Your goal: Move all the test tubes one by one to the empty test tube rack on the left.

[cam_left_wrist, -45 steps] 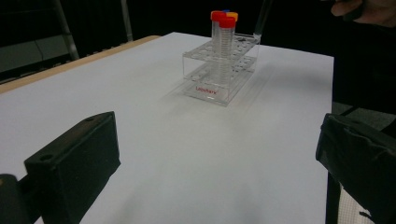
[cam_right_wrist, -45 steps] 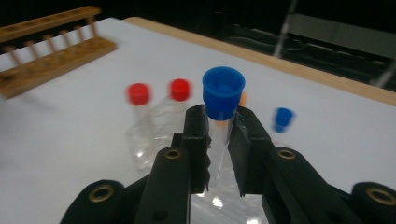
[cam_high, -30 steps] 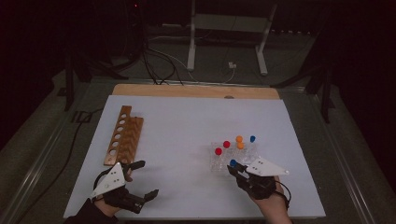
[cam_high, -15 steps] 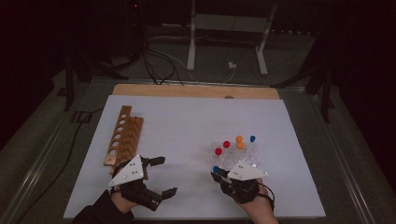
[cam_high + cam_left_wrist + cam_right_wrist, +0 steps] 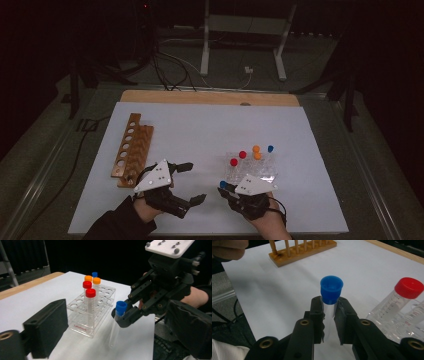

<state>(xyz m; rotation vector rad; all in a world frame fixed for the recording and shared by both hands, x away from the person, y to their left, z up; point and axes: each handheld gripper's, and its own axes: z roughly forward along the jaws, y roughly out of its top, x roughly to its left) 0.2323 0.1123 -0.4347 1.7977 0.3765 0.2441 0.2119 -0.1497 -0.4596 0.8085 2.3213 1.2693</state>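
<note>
My right gripper (image 5: 226,189) is shut on a clear tube with a blue cap (image 5: 331,288), held upright just above the white sheet, left of the clear rack (image 5: 265,170). In the left gripper view the tube (image 5: 120,310) hangs in the right gripper (image 5: 123,318) ahead of my own jaws. My left gripper (image 5: 194,183) stands open a short way left of the tube. Its jaws have just been closing a little, with nothing between them. The clear rack holds two red-capped tubes (image 5: 90,293), two orange-capped ones (image 5: 96,280) and one blue-capped tube (image 5: 94,274).
A wooden rack (image 5: 132,150) with a row of holes lies at the left of the white sheet (image 5: 210,130). A wooden board edge (image 5: 210,97) runs along the far side. Cables and a metal stand sit beyond the table.
The left gripper has moved right and risen, and now points at the right gripper. The right gripper has shifted left with the blue-capped tube, away from the clear rack.
</note>
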